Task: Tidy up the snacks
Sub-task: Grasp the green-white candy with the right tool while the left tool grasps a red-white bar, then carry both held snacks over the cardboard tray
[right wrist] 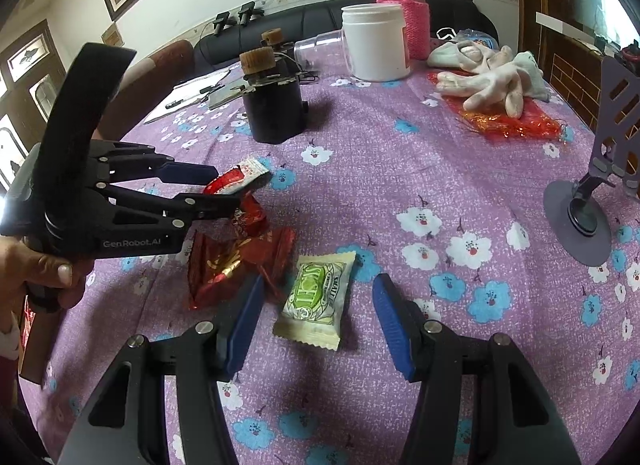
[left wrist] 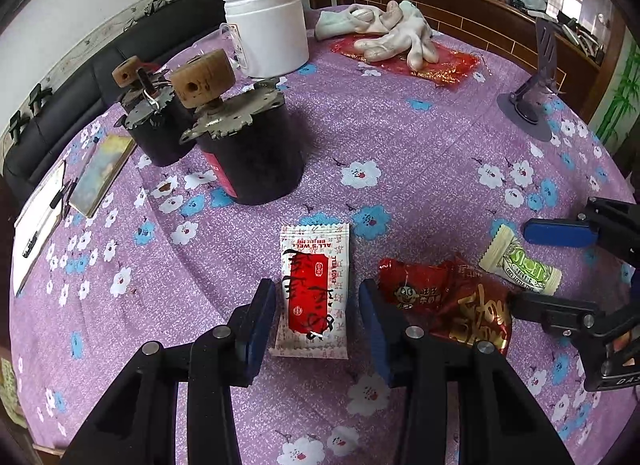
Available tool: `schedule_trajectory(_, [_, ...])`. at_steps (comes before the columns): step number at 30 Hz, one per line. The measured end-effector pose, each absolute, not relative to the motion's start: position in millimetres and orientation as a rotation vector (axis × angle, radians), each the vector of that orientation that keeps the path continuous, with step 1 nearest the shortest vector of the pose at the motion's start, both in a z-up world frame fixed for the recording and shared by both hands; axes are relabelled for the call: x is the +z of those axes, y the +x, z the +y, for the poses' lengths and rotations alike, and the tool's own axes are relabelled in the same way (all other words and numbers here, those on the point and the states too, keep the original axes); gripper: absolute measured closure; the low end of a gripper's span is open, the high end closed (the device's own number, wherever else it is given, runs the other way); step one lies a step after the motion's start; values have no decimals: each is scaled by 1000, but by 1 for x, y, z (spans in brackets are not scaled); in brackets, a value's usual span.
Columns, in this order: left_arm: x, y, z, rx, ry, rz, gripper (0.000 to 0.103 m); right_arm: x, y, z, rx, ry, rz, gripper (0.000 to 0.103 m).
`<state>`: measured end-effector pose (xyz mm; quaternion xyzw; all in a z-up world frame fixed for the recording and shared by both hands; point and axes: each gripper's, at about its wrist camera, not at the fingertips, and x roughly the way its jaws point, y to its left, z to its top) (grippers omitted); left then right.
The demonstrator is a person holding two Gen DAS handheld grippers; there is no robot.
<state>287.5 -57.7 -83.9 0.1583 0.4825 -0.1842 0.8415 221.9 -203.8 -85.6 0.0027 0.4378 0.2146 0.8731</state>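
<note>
Closest to the lens, the left hand-held gripper (left wrist: 316, 301) is closing narrowly on a red-and-white packet (left wrist: 314, 289), pinching it across its width. From the right wrist view the packet is bowing between the pads and tilting clear of the counter (right wrist: 400, 185), so it is probably being carried already. It is looking light, thin and soft, with a slick printed film. A gentle squeeze across the flat middle should be holding it better than a grip on the crimped ends, which may be sliding or crumpling.

The right hand-held gripper (right wrist: 316, 305) is standing wide, its pads flanking a green packet (right wrist: 316, 297) without touching it. That packet is lying flat on the counter, just beside a heap of red foil bags (right wrist: 236, 261). It is likely just as light and crinkly, so taking it by the long sides, low against the cloth, seems the sounder choice.

No box or tray for the snacks is showing in either view, so where they are going is unclear. The foil bags are overlapping, and I cannot tell how many there are. The left hand-held gripper is covering part of them, and the print on every wrapper is staying too warped to read with confidence.
</note>
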Motion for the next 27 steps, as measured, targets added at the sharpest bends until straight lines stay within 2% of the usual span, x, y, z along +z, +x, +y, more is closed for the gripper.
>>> schedule_trajectory(2, [-84,288,-55,-395,313,1025,57,-86,223,-203,449,6,917,47])
schedule_trajectory(6, [-84,285,-50,-398,275,1036,57,-87,223,-201,439,-21,919,60])
schedule_trajectory(16, [-84,276,-49,-367,278,1042,57,-87,225,-196,422,-61,916,65])
schedule_trajectory(20, [-84,280,-53,-364,285,1023,57,-87,224,-199,416,-53,918,77])
schedule_trajectory(27, [-84,292,-55,-352,254,1020,57,-85,220,-204,417,-37,916,77])
